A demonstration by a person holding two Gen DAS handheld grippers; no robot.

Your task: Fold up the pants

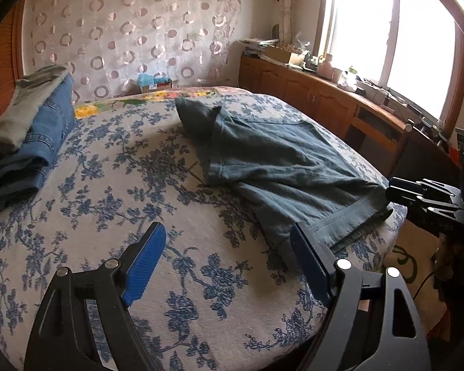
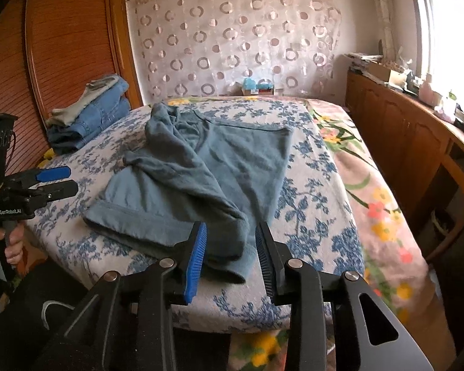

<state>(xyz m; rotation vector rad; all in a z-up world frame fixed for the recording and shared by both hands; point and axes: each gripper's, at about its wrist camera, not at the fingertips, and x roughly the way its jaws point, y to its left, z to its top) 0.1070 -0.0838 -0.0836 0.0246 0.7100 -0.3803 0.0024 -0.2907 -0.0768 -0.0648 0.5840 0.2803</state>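
Observation:
Teal-grey pants (image 1: 281, 160) lie spread and partly doubled over on the bed, with their hems near the front edge; they also show in the right wrist view (image 2: 201, 170). My left gripper (image 1: 229, 241) is open and empty, just above the bedspread beside the nearest hem. My right gripper (image 2: 230, 244) is open, with its fingers either side of the front hem corner, not closed on it. The right gripper shows in the left wrist view (image 1: 417, 191), and the left gripper in the right wrist view (image 2: 58, 181).
The bed has a blue floral cover (image 1: 114, 185) and a flowered blanket (image 2: 371, 185) on the right. A stack of folded jeans and a grey garment (image 1: 31, 136) sits at the far left. A wooden cabinet (image 1: 324, 99) with clutter runs under the window.

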